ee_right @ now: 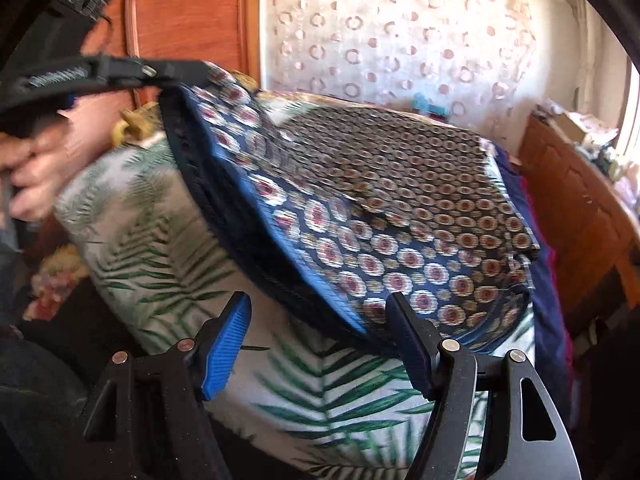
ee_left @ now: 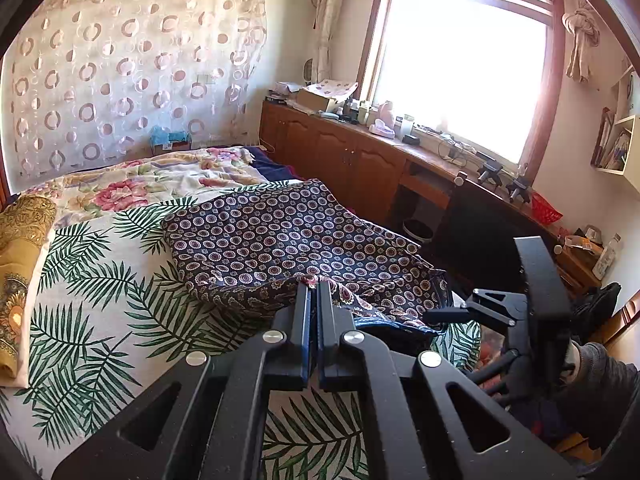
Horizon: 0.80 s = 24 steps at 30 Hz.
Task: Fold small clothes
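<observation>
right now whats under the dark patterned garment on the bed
The patterned garment lies on the palm-leaf sheet, with a dark blue cloth showing past its far edge. The left gripper lifts one edge. Anything beneath its middle is covered.

The garment (ee_left: 288, 236) is lying on the bed (ee_left: 92, 304), a pillow (ee_left: 20, 264) sitting far left, the desk (ee_left: 400, 152) running along the right
</observation>
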Each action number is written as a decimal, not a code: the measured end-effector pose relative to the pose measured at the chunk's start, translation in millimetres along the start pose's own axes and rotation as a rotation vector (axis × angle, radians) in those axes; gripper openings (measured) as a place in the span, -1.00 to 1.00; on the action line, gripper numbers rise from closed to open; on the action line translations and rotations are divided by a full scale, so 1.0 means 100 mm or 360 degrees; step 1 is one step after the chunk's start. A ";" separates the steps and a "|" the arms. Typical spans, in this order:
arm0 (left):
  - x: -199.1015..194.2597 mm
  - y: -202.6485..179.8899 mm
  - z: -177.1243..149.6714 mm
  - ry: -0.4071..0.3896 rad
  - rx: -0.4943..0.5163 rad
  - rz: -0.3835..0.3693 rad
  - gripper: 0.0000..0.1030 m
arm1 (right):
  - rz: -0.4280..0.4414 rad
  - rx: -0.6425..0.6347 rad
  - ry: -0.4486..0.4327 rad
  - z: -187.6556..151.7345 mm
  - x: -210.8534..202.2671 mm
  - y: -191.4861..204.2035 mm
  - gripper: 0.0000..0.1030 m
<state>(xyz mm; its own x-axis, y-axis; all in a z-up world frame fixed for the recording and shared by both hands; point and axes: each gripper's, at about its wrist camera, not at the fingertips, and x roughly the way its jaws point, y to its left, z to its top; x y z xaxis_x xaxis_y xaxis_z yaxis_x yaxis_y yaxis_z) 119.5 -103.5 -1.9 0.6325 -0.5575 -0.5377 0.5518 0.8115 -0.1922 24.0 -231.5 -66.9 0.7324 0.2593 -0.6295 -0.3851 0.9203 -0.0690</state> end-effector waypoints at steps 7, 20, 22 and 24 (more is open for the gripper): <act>-0.05 0.09 0.00 -0.0036 -0.0044 0.0024 -0.94 | -0.0171 -0.0053 0.0070 0.04 0.11 -0.23 0.39; 0.02 0.38 0.11 -0.0049 -0.0099 0.0095 -0.94 | -0.0303 -0.0058 -0.0106 0.71 0.03 -0.51 -0.92; 0.04 0.43 0.16 -0.0056 -0.0101 0.0115 -0.94 | -0.0314 -0.0064 -0.0141 0.86 0.02 -0.52 -0.92; 0.06 0.49 0.21 -0.0069 -0.0104 0.0130 -0.94 | -0.0334 -0.0082 -0.0176 0.99 0.03 -0.51 -0.93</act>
<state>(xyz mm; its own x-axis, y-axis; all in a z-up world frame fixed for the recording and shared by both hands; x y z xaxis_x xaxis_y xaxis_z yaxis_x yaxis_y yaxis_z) 161.7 -70.5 2.6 0.6976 -0.4949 -0.5181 0.4618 0.8634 -0.2031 101.4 -248.7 10.9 0.8553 0.0969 -0.5091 -0.2440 0.9420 -0.2305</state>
